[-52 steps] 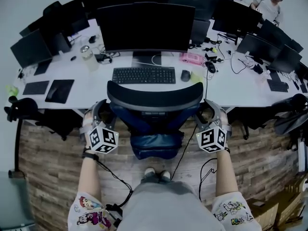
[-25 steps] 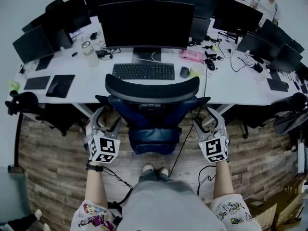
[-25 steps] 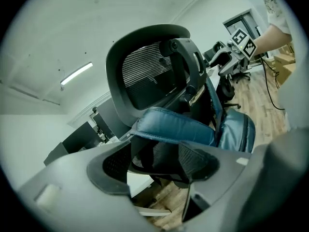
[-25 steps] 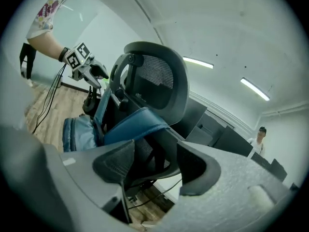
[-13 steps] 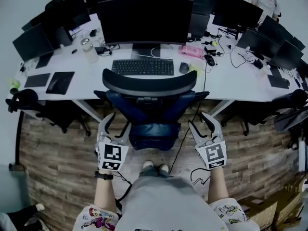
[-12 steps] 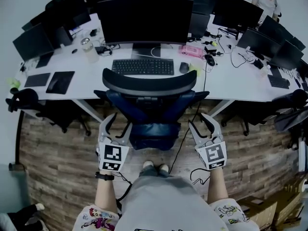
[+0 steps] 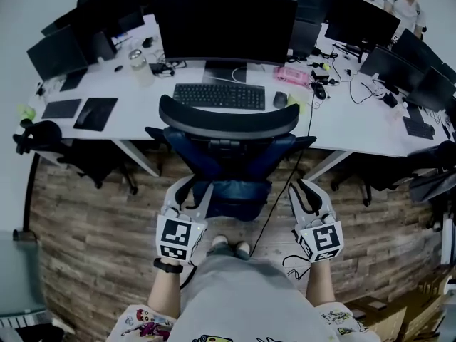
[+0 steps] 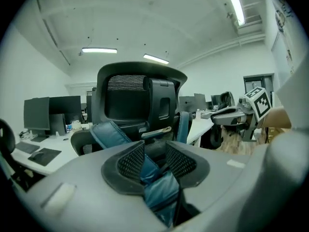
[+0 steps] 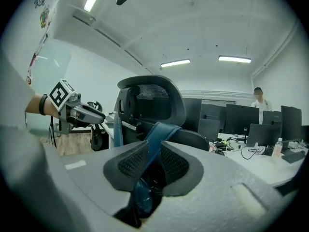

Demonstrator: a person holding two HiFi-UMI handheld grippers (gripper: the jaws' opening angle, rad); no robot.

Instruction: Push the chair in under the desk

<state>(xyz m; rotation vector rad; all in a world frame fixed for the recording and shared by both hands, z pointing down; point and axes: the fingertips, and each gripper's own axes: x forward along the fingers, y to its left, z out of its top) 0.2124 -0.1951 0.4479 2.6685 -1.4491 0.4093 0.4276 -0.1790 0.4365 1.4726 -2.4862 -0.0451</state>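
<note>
**Chair at the desk, both grippers off it.**
The chair [image 7: 228, 123] faces the desk [image 7: 342, 130] at its near edge, backrest lengthwise along that edge. The left gripper [image 7: 192, 189] and right gripper [image 7: 305, 191] have just been narrowing their jaws on nothing.

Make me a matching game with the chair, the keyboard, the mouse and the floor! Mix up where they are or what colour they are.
Things:
1. chair
2. keyboard
3. mouse
4. floor

Clues:
a. brown wooden planks
b. on the desk, just right of the keyboard
c. blue, with a curved black top
d. right in front of the big monitor

Pairs: 1-c, 2-d, 3-b, 4-a
</note>
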